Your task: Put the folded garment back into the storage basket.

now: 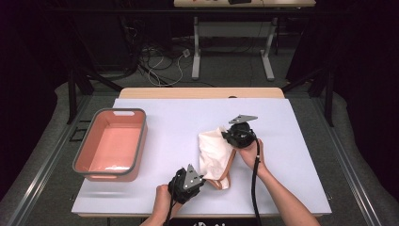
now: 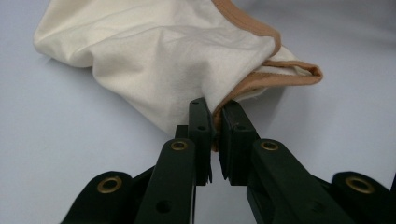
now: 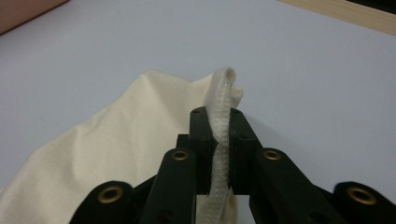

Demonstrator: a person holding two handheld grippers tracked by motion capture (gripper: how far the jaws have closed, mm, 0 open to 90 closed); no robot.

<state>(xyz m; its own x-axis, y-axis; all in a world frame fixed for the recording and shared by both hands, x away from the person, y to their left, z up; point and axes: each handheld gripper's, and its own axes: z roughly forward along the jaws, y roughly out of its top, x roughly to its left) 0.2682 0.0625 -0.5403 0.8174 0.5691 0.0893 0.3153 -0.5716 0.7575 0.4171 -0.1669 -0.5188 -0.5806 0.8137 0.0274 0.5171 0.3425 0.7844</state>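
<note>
While both hand-held grippers grip the cream cloth (image 1: 214, 153) at opposite ends, it lies bunched on the white bench (image 1: 164, 188), right of the middle and well apart from the pink bin (image 1: 80, 157) at the left. The left hand-held gripper (image 2: 212, 114) is pinched on the tan-trimmed edge (image 2: 261, 77) at the near corner, its jaws nearly together with fabric between them. The right hand-held gripper (image 3: 218, 116) is clamped on a white ribbed band (image 3: 222, 93) at the far end, which stands up between the jaws. The work looks like spreading or folding the cloth. To do it well, I would keep both pinches firm and draw the ends apart evenly, lifting just enough that the middle clears the bench and the creases fall out. The left grip looks shallow, so a sharp tug could slip the trim free.
</note>
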